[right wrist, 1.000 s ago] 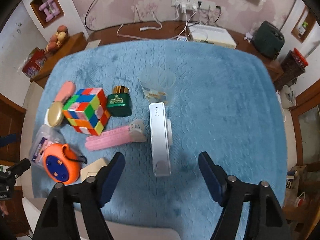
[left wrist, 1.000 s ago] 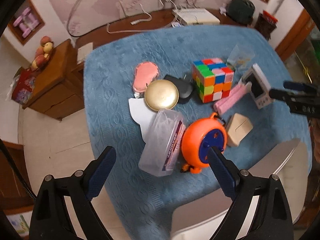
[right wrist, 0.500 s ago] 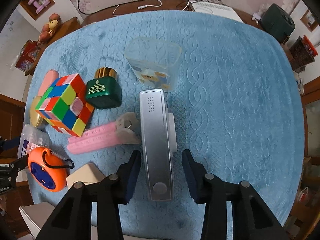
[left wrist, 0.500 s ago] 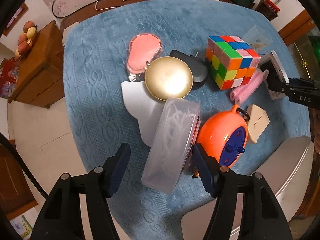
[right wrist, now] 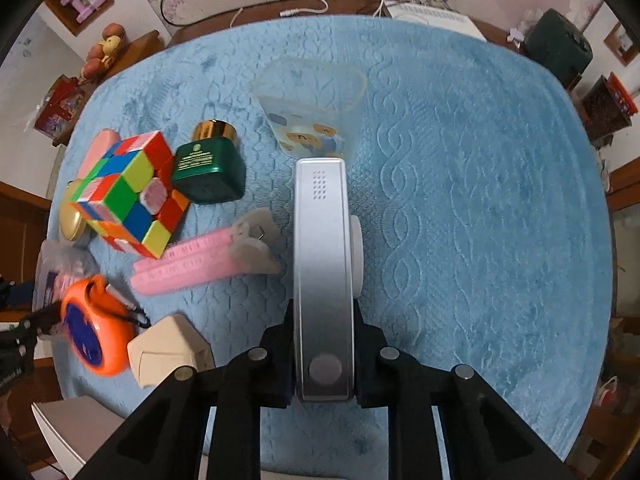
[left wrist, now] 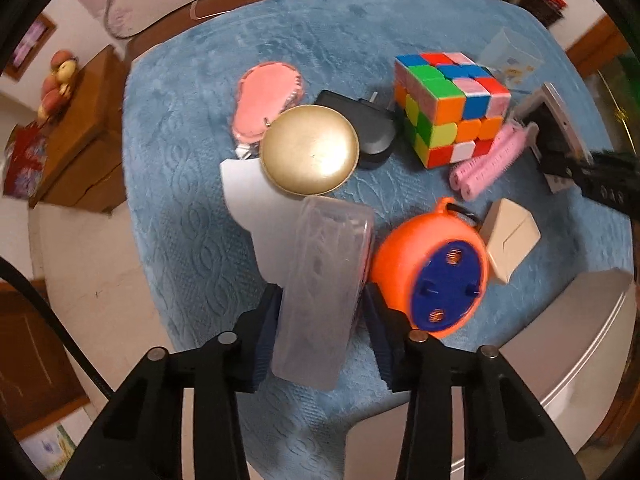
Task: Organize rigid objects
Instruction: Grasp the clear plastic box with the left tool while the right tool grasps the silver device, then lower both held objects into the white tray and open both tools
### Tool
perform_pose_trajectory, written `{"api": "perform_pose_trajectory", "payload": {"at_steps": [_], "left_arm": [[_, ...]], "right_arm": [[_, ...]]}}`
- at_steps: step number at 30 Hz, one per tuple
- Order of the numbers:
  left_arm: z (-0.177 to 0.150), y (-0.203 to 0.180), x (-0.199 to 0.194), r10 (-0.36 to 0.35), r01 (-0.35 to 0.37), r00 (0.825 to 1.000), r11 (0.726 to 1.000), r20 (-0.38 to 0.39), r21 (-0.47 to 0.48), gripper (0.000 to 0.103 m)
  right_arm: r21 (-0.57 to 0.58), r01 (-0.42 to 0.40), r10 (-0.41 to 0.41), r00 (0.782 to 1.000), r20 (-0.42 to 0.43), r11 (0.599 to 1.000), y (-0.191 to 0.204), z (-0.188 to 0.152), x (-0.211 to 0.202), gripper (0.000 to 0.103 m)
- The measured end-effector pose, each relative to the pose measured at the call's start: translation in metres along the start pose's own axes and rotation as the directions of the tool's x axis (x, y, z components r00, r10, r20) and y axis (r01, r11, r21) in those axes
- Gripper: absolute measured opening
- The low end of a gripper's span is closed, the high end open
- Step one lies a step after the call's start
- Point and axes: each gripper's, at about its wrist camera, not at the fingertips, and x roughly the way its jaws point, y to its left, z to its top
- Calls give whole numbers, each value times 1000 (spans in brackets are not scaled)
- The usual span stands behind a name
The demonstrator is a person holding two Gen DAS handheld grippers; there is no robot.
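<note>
Claws first: left claw [left wrist: 320,316] is pinching the clear plastic case [left wrist: 322,284] at 6 o'clock in the left wrist view, its blue pads [left wrist: 267,334] pressing both long sides of the case. Case is standing on edge on the blue cloth [left wrist: 184,184] covering the table, its far end touching the gold round lid [left wrist: 309,155]. White card [left wrist: 248,196] is lying under case and lid, at 9 o'clock from the case. Orange reel [left wrist: 434,270] with a blue face is sitting just beside the case at 3 o'clock, touching the right pad. Beige box [left wrist: 510,238] is resting just right of the reel. Further out, pink curlers [left wrist: 486,164] are lying at 2 o'clock, with the colour cube [left wrist: 452,110] behind them at 1 o'clock. Black charger [left wrist: 370,128] is sitting between lid and cube, pink pouch [left wrist: 266,98] at 11 o'clock, partly under the lid.

Right claw [right wrist: 324,344] is pinching the silver device [right wrist: 323,264] at 6 o'clock in the right wrist view, gripping both sides of its near end. Device is lying on edge on the cloth, running straight toward 12 o'clock. Curlers [right wrist: 188,260] are lying at 9 o'clock, their grey clip end just beside the device. Beyond them the green bottle [right wrist: 210,170] with a gold cap is standing at 10 o'clock beside the cube [right wrist: 128,196]. Clear cup [right wrist: 312,108] with bear prints is lying at 12 o'clock, just past the device's far end. Cables and a socket strip are showing along the far wall.
</note>
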Motion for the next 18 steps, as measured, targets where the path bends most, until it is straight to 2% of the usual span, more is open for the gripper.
{"api": "perform_pose_trajectory", "payload": {"at_steps": [3,10,15,18], "left_arm": [[-6,-3,-10,18,-17,1000,999,24,-37,38],[-22,4,-35,-5,12,998,994,69,-112,38],[-33,1,-77,-19,38,988,992,152,-122,37],[-40,-9,-108,-28,51,976,994,215,-101,37]], "right_arm": [[3,-14,14,1000,22,1000,-1,-9,-13,20],[25,-60,57,995,81,998,-10,-29,-55,20],[31,-134,129,983,131,991,-10,-37,-86,20],[29,-186,179,970,161,982,-11,-42,-109,20]]}}
